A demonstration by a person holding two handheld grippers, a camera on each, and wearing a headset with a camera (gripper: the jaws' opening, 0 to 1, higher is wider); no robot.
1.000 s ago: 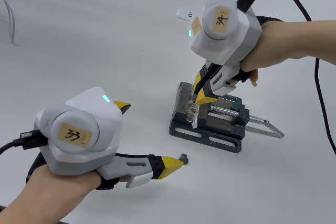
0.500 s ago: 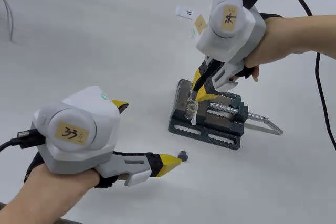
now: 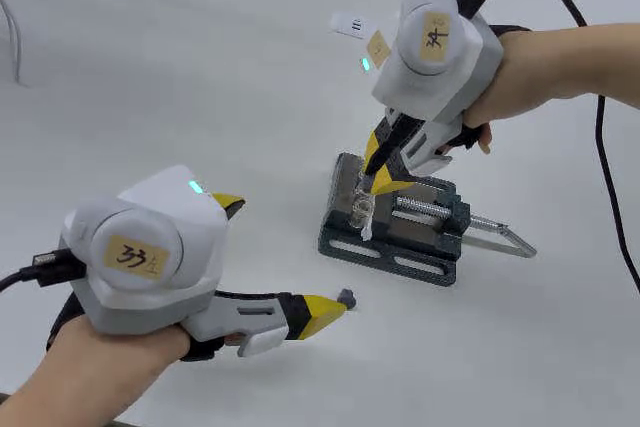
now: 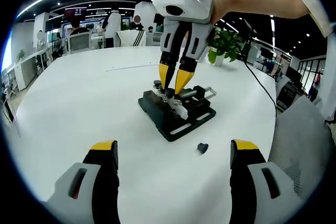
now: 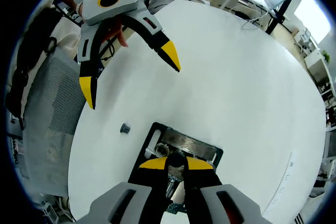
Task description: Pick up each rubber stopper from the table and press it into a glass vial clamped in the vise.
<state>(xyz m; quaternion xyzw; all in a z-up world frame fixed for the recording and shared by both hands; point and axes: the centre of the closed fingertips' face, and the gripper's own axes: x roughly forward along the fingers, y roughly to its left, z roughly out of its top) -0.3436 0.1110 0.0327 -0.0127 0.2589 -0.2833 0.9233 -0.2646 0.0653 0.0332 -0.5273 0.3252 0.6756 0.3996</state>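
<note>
Over the vise (image 3: 405,239), at about 2 o'clock in the head view, the right gripper (image 3: 373,185) points steeply down; its jaws are drawn close, and in the right gripper view they look to be pinching a small dark stopper (image 5: 176,159) between the yellow tips; here's the relation that matters: the glass vial (image 3: 360,213) stands upright in the vise, long axis vertical, and in the right gripper view its round mouth shows just beside the tips at about 10 o'clock, not squarely under them; so my read is a small shift toward 10 o'clock before the push down, though whether plug and rim already touch I cannot tell.

Down at 7 o'clock in the head view the left gripper (image 3: 283,257) lies low and nearly level, jaws spread wide and holding nothing; a loose stopper (image 3: 346,298) sits on the table (image 3: 200,67) just off the tip of its nearer jaw; in the left gripper view it lies ahead at roughly 1 o'clock, inside the gap and closer to the right-hand jaw; the left is plainly the nearer hand for that one.

Materials now: the vial is clear, smooth glass, a small cylinder, so it will be slippery and brittle under a crooked press; the stoppers are dull dark rubber, short round plugs; the vise is dark blocky metal with a bright threaded screw; the table is matte white.
</note>
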